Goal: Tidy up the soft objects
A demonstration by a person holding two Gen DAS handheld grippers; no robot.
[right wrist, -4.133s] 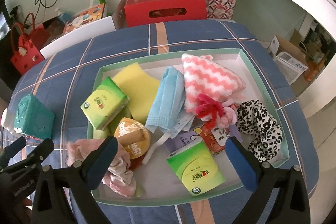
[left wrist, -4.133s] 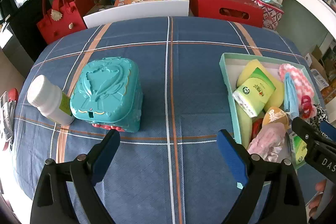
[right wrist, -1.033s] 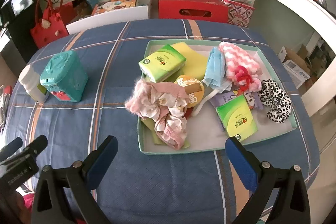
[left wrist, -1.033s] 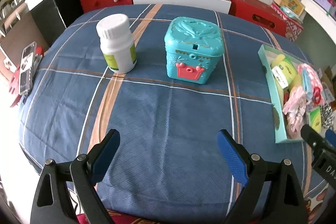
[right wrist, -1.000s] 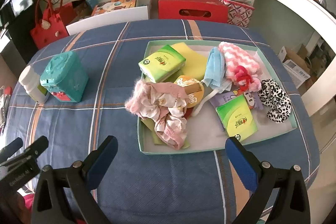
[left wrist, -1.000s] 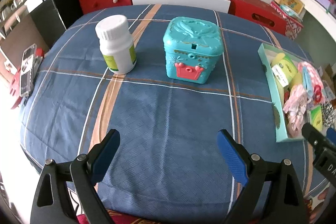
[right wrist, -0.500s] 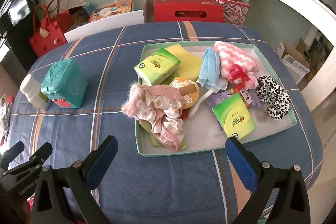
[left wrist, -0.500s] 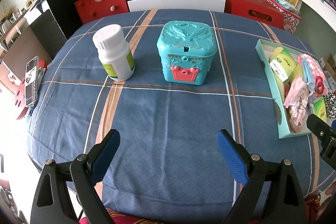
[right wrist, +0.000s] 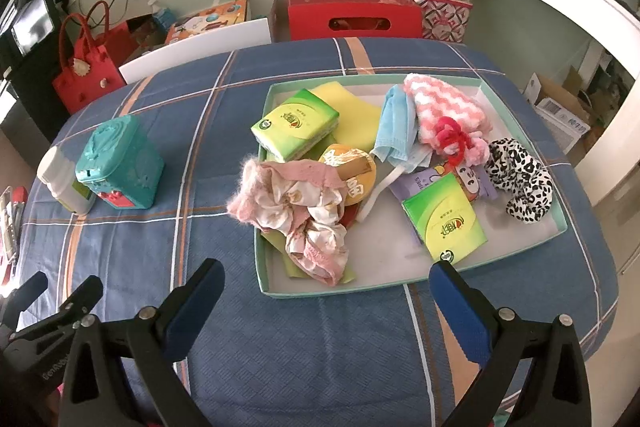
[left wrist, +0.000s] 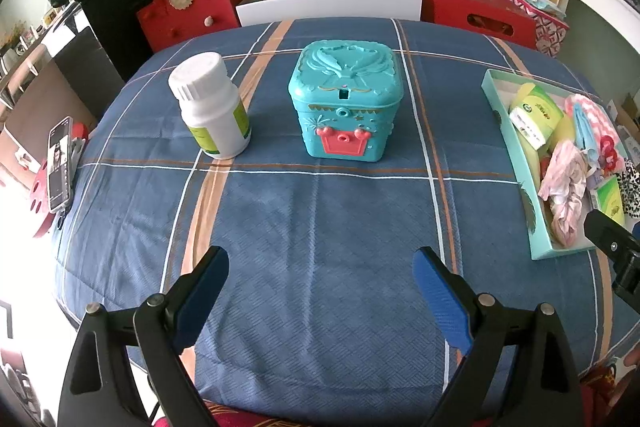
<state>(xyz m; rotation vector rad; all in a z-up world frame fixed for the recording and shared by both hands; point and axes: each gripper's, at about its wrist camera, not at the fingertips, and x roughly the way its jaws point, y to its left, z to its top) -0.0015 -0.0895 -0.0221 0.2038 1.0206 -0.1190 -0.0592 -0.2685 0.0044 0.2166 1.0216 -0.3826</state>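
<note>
teal box: left view, mid-table, bottle just beside
left gripper: agape, empty, near of box
tray: right view, holds pink cloth, right of box
right gripper: agape, empty

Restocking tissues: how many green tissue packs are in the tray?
2: one green tissue pack at the tray's far left on the yellow sponge, another near its front edge. More may be hidden.

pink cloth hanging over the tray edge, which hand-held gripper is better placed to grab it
Right. The right hand-held gripper is open and faces the pink cloth on the tray; the left hand-held gripper faces bare tablecloth.
</note>
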